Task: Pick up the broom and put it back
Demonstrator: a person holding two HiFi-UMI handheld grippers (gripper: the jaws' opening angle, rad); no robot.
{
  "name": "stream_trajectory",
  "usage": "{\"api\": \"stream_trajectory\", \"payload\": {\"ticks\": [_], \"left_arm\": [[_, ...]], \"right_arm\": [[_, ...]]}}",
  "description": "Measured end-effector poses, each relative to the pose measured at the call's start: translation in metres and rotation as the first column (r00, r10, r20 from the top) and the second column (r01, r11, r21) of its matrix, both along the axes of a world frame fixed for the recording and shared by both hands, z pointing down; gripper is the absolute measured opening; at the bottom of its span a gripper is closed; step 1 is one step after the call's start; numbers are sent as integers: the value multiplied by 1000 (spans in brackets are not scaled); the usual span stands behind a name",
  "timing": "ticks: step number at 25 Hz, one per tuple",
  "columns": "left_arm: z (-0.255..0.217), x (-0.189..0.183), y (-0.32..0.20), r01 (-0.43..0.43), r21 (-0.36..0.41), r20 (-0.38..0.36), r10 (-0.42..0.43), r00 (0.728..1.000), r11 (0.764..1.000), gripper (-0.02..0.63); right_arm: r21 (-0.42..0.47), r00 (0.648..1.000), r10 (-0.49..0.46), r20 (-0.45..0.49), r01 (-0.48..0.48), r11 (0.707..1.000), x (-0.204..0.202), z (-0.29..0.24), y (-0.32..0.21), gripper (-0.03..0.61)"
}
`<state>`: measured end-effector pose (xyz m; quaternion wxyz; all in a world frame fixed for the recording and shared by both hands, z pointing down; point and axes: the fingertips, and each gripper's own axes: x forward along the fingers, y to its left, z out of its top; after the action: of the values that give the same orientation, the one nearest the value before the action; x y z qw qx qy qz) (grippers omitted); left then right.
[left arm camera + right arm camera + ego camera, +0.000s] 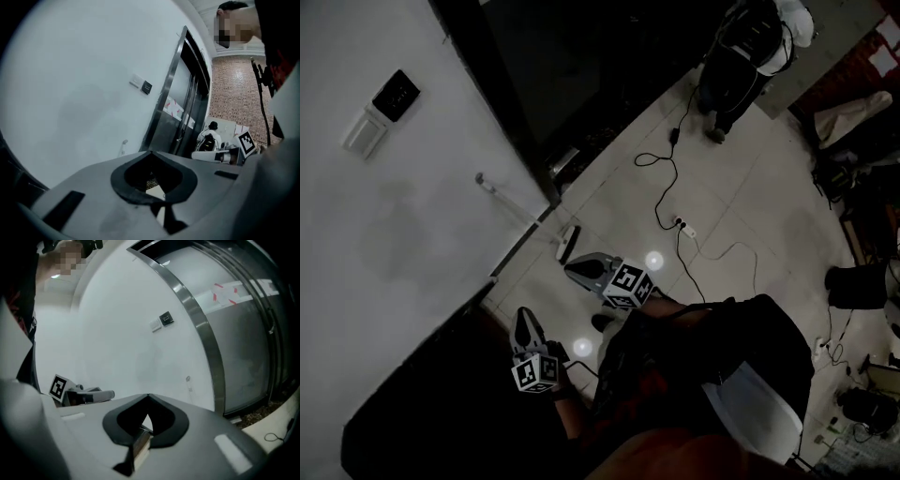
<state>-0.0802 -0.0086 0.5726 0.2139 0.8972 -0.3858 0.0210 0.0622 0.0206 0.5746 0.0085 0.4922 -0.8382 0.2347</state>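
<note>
The broom leans against the white wall beside the dark metal door, its thin pale handle slanting down to a small head on the tiled floor. In the left gripper view only its handle top shows; the right gripper view has the handle by the door frame. My right gripper hovers just below the broom head, jaws shut and empty. My left gripper is lower left, near the wall's base. Its jaws also meet at the tip with nothing between them. Neither gripper touches the broom.
A wall switch and card panel sit on the white wall. A black cable with a power strip runs across the tiles. A person with a backpack stands at the back. Bags and clutter line the right side.
</note>
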Motion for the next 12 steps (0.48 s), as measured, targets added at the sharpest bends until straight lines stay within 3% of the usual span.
{"api": "stream_trajectory", "payload": {"ticks": [4, 12], "left_arm": [[-10, 26, 17, -46, 30, 15, 46, 999, 999, 5], [-70, 69, 13, -20, 130, -54, 27, 998, 991, 5]], "right_arm": [[68, 1000, 19, -25, -18, 998, 18, -26, 3, 0], [188, 998, 60, -32, -53, 981, 56, -74, -11, 0]]}}
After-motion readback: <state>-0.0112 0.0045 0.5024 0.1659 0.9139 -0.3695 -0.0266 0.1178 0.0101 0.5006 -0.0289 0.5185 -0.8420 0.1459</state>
